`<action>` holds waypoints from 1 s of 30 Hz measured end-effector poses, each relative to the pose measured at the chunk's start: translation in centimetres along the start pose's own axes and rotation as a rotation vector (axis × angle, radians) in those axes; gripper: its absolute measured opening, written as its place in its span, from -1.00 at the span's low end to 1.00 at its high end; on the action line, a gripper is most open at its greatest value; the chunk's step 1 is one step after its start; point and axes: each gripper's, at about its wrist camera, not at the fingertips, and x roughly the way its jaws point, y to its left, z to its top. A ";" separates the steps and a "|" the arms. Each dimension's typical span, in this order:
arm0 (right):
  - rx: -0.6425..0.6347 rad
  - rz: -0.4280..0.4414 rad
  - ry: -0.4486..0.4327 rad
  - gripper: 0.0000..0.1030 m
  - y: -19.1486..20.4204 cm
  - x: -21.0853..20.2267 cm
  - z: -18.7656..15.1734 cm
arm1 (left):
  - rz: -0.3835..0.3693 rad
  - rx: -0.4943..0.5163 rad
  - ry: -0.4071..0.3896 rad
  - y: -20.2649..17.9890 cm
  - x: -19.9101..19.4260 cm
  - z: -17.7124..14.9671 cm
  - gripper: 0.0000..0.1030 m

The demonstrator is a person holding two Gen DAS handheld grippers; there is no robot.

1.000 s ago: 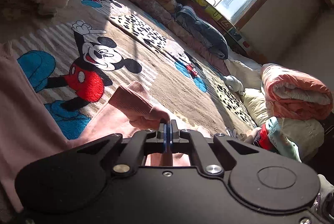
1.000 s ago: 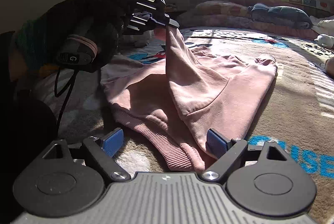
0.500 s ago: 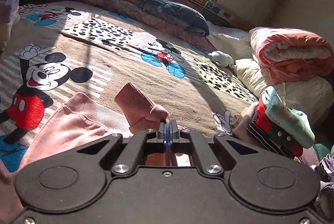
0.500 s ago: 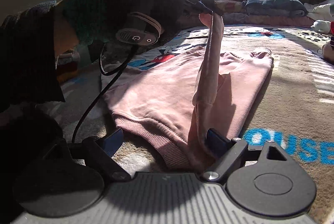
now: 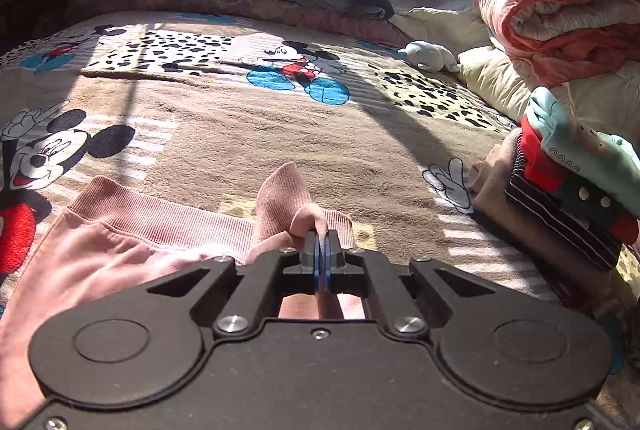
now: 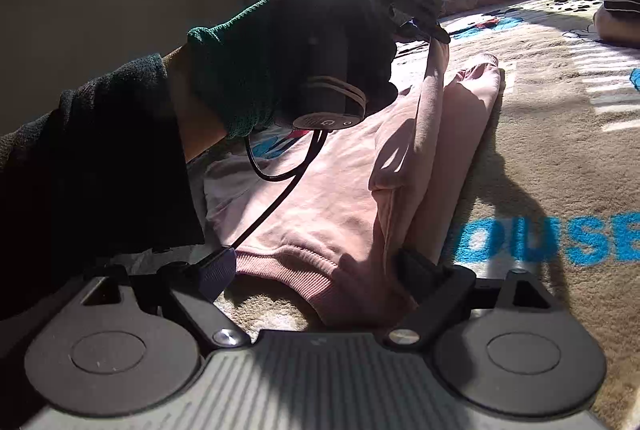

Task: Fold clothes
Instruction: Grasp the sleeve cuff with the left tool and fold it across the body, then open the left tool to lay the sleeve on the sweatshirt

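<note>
Left wrist view first: the left gripper [image 5: 322,250] has its blue pads pinched tight together on the ribbed cuff [image 5: 286,197] of the pink sweatshirt [image 5: 100,254], and that cuff now sits low, just above the sweatshirt's ribbed hem band [image 5: 160,218]. A second ago the cuff was held high over the cartoon-mouse blanket [image 5: 248,133] with the camera tipped toward the window; now the view has levelled and the pink body fills the near left. The sleeve has been carried across and down. A stack of folded clothes [image 5: 568,189] waits at the right, near the rolled orange quilt [image 5: 560,17].

Over to the right wrist view: the person's gloved left hand [image 6: 320,41] is up in the glare, and from the tool it holds the sleeve [image 6: 424,121] hangs as a taut pink strip over the sweatshirt, which lies flat on the blanket. A second ago that sleeve draped as a broad tent further left; now it is narrow and well over toward the right edge. The right gripper [image 6: 320,270] stands wide, fingers apart, holding nothing, its right finger resting against the garment's near corner by the hem.

My read: this is a sleeve fold in mid-swing, and the sleeve looks about ready to be laid on the body.
</note>
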 end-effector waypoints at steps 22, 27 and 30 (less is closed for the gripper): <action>0.037 0.013 0.000 0.68 -0.7 -1.2 -0.2 | -0.032 0.161 0.121 -3.3 3.3 -1.2 -0.65; -0.048 -0.044 -0.024 0.56 0.5 -3.1 0.2 | -0.051 0.157 0.029 -1.0 -0.5 -0.2 -0.56; -0.105 -0.081 -0.040 0.46 1.3 -4.2 0.4 | -0.032 0.202 0.014 0.0 -1.1 0.0 -0.56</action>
